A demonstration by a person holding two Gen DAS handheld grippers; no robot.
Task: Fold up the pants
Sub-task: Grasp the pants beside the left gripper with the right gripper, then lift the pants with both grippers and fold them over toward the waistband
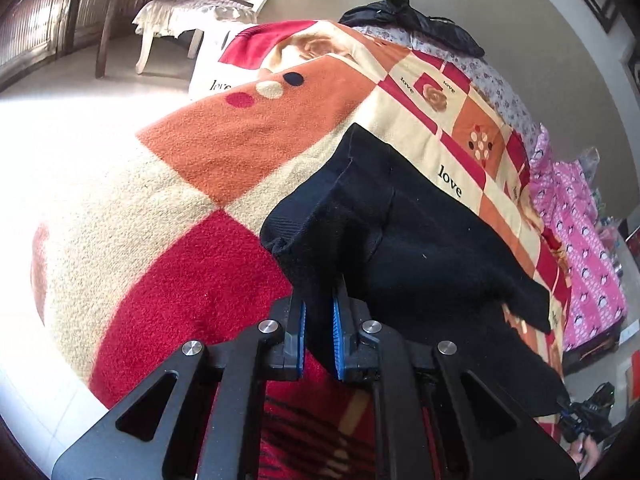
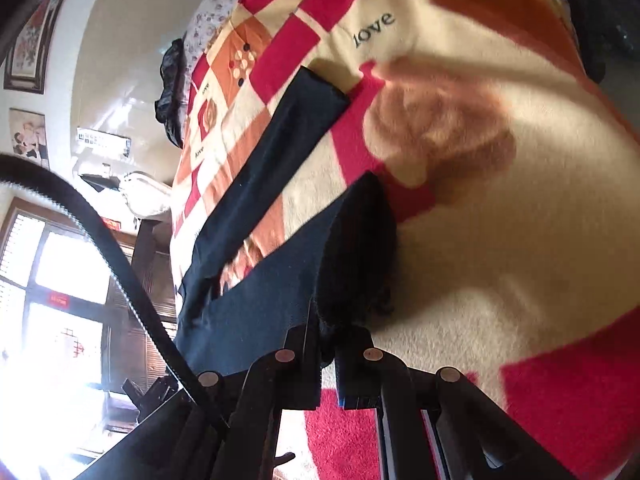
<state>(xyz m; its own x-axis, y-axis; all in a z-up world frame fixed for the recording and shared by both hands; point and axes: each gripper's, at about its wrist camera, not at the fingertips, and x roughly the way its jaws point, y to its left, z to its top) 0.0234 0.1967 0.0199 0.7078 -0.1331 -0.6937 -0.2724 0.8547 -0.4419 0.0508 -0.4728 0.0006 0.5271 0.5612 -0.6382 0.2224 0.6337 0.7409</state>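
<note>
Dark navy pants [image 1: 404, 240] lie on a red, orange and cream checked blanket [image 1: 168, 184] on a bed. My left gripper [image 1: 319, 312] is shut on a bunched edge of the pants and holds it lifted above the blanket. In the right wrist view the pants [image 2: 264, 292] stretch away to the upper left, one leg [image 2: 280, 148] flat on the blanket [image 2: 500, 240]. My right gripper [image 2: 326, 340] is shut on another bunched edge of the pants, raised a little off the blanket.
A black garment [image 1: 416, 20] lies at the far end of the bed. A cream chair [image 1: 208, 8] stands on the floor beyond the bed. Pink bedding [image 1: 580, 248] lies to the right. A black cable [image 2: 100, 240] crosses the right wrist view.
</note>
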